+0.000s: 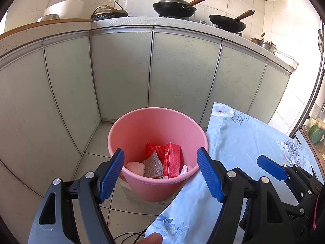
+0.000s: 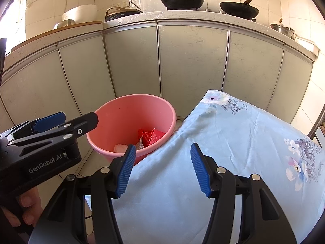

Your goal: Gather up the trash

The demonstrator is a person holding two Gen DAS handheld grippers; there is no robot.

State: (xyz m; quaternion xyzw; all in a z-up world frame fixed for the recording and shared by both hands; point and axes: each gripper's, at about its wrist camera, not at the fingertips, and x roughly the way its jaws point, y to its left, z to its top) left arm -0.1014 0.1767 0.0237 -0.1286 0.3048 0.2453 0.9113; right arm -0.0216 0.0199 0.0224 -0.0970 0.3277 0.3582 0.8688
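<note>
Both grippers, left point(image 1: 160, 174) and right point(image 2: 161, 169), hold fingers apart near the pink bucket point(image 1: 130, 128).

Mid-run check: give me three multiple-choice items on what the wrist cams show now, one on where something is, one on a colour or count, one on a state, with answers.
1. Where is the red carton?
A. On the floral cloth
B. Inside the pink bucket
C. On the counter

2. How many black woks stand on the stove?
A. One
B. Two
C. Three

3. What state is the left gripper in?
A. Shut on the carton
B. Shut on the cloth
C. Open, holding nothing

Answers:
1 B: the carton stands inside the pink bucket with a red wrapper and a mesh scrubber.
2 B: one wok has a lid, the other wok sits to its right.
3 C: the left gripper has its blue fingers spread apart over the bucket, nothing between them. The right gripper is open too, above the floral cloth.
</note>
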